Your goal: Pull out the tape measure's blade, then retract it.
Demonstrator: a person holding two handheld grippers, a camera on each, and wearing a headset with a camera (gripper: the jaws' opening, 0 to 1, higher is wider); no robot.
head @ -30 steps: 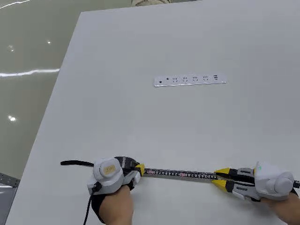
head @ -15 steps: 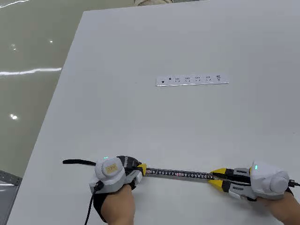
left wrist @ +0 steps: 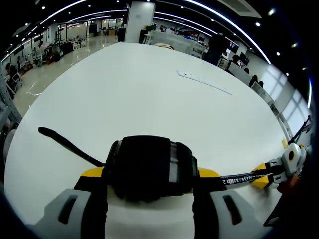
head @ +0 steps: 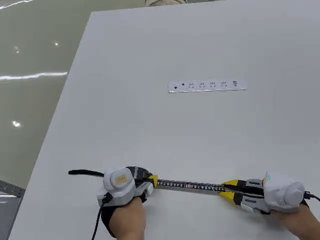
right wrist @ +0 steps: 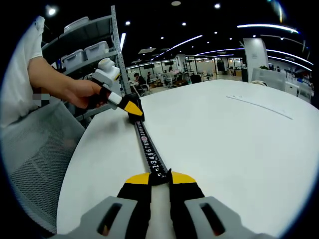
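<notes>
The black tape measure case (left wrist: 149, 167) is clamped between the yellow-tipped jaws of my left gripper (head: 145, 181) near the table's front edge; its black wrist strap (head: 85, 173) trails to the left. The numbered blade (head: 190, 186) runs out of the case to the right, flat over the white table (head: 150, 100). My right gripper (head: 229, 190) is shut on the blade's end (right wrist: 158, 175). In the right gripper view the blade (right wrist: 148, 147) stretches away to the case (right wrist: 135, 117) held by the left gripper (right wrist: 130, 108).
A white power strip (head: 207, 85) lies flat at mid-table, far beyond both grippers. The table's left edge drops to a glossy floor (head: 30, 75). Metal shelving (right wrist: 94, 55) with bins stands behind the person.
The right gripper has moved a little left toward the case with the blade's end, so the exposed blade is slightly shorter. The left gripper still holds the case in place.
</notes>
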